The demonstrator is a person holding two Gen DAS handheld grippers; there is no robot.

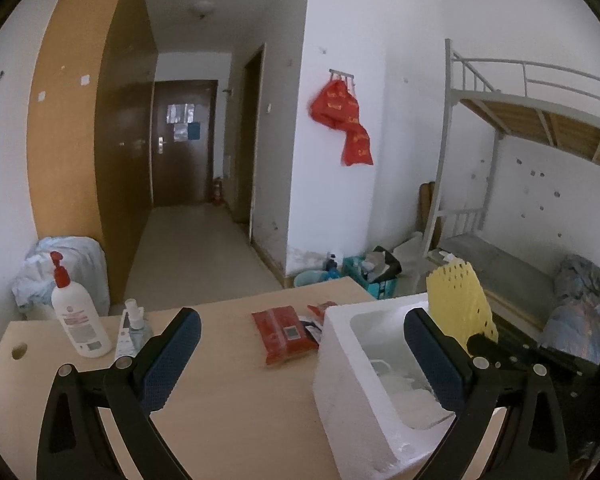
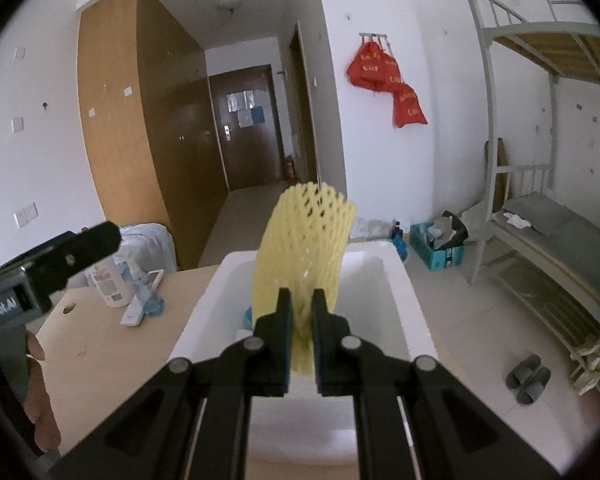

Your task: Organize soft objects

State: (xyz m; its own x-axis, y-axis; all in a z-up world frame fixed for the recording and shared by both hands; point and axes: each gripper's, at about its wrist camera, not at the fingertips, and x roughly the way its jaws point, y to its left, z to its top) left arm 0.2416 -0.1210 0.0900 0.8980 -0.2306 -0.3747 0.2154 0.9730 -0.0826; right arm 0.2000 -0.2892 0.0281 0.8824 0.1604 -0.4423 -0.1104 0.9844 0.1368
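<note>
The right claw (image 2: 301, 312), clamped on the yellow foam net sleeve (image 2: 306, 240), holds it above the white foam box (image 2: 400, 280), probably for release inside; the left claw (image 1: 300, 356) stands apart, empty.

free: bare table (image 1: 228, 412) centre | blocked: foam box (image 1: 340, 360) right, bottles (image 1: 80, 320) left

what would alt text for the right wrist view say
The right gripper is shut on a yellow foam net sleeve, holding it upright above an open white foam box on a wooden table. The left gripper enters from the left.
</note>
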